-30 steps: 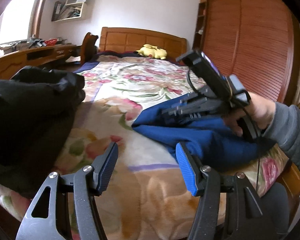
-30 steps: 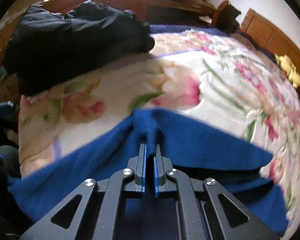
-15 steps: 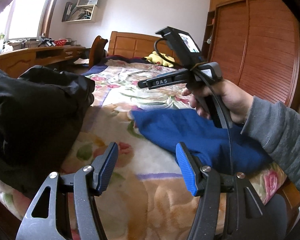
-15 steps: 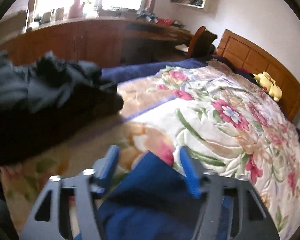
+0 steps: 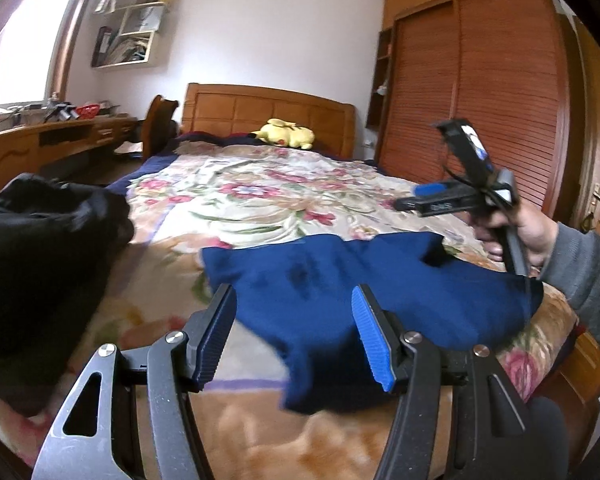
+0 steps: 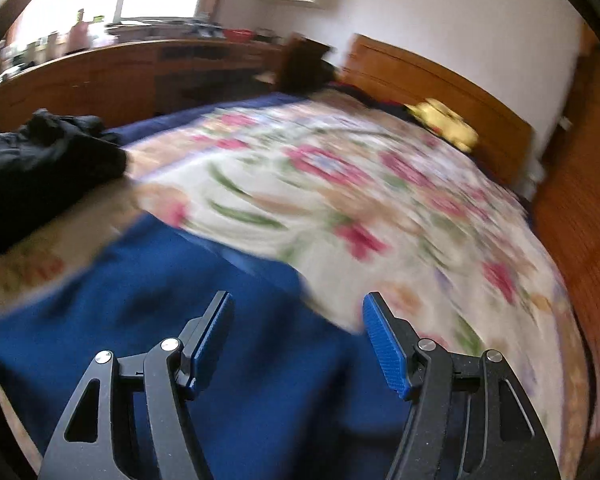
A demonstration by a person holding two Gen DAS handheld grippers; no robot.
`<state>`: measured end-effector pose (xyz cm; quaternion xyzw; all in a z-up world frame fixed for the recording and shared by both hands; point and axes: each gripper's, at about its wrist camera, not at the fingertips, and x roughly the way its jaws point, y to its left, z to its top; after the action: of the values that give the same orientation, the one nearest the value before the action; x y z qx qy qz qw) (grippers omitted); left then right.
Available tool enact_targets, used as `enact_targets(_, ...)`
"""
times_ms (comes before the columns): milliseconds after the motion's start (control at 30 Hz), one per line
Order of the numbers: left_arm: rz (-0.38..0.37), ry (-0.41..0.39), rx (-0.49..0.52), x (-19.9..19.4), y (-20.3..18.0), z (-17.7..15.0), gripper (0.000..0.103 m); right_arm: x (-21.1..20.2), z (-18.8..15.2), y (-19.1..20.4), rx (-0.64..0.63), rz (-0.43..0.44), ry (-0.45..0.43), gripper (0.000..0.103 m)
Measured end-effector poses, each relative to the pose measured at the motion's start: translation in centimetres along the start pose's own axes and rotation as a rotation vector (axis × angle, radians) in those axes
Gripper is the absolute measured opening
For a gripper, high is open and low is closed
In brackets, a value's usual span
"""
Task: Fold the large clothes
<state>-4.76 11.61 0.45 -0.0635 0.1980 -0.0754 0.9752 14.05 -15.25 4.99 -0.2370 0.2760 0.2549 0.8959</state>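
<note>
My left tool (image 5: 294, 330) gapes empty over the dark blue fabric garment (image 5: 340, 280) along the bed's (image 5: 260, 188) near edge; my right tool (image 6: 298, 334), jaws just opened, also empty.

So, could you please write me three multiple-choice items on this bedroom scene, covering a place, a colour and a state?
1. Where does the yellow plush toy lie?
A. by the headboard
B. on the desk
C. on the blue garment

2. What colour is the garment spread at the near end of the bed?
A. red
B. blue
C. white

3. How does the right hand-held gripper stand?
A. shut on the blue garment
B. shut on the black clothes
C. open, holding nothing

Answers: 1 A, it rests against the wooden headboard. 2 B, the cloth is deep blue. 3 C, its pads stand apart above the cloth.
</note>
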Motion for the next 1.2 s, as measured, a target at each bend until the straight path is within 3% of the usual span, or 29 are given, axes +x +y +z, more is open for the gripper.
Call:
enact_targets(200, -0.027, 0.016, 0.043, 1.2, -3.2, -0.1, 0.061, -3.0, -6.8, -9.8, 0.172, -0.163, 0.082, 0.069)
enact_targets(333, -0.041, 0.025, 0.055, 1.8, -4.8, -0.3, 0.061, -2.7, -10.8, -14.9, 0.291, -0.218, 0.144, 0.069)
enact_targets(467, -0.047, 0.038, 0.059, 2.6, -5.9, -0.5, 0.061, -0.1, -13.5, -17.7, 0.374, -0.204, 0.218, 0.069)
enact_targets(633, -0.036, 0.057, 0.07, 3.7, -6.9, -0.9, 0.061, 3.8, -14.8, -20.1, 0.475, -0.086, 0.26, 0.067)
enact_targets(700, -0.027, 0.071, 0.081, 4.2, -7.1, -1.1, 0.061, 5.4, -15.0, -21.1, 0.494, -0.033, 0.268, 0.059)
enact_targets(767, -0.018, 0.079, 0.093, 4.5, -7.4, -1.3, 0.061, 6.1, -15.2, -21.1, 0.499, 0.019, 0.271, 0.044)
enact_targets(800, -0.015, 0.083, 0.099, 4.6, -7.6, -1.4, 0.061, 6.5, -15.0, -20.8, 0.489, 0.032, 0.274, 0.035)
enact_targets(833, -0.015, 0.085, 0.101, 4.7, -7.7, -1.4, 0.061, 6.4, -15.0, -20.7, 0.472, 0.028, 0.267, 0.017)
enact_targets(867, -0.015, 0.086, 0.102, 4.8, -7.8, -1.4, 0.061, 6.2, -14.9, -20.7, 0.458, 0.017, 0.254, 0.006)
enact_targets(933, -0.019, 0.088, 0.103, 4.8, -8.0, -1.5, 0.061, 5.5, -14.8, -20.6, 0.433, 0.034, 0.213, 0.002)
enact_targets(1000, -0.023, 0.088, 0.106, 4.9, -8.2, -1.4, 0.061, 3.9, -14.6, -20.7, 0.402, -0.011, 0.169, 0.001)
enact_targets(1100, -0.029, 0.086, 0.112, 4.9, -8.5, -1.5, 0.061, 1.3, -14.8, -22.3, 0.451, -0.148, 0.124, 0.001)
enact_targets(1200, -0.033, 0.085, 0.115, 4.9, -8.7, -1.4, 0.061, 1.1, -15.5, -23.5, 0.468, -0.193, 0.162, 0.001)
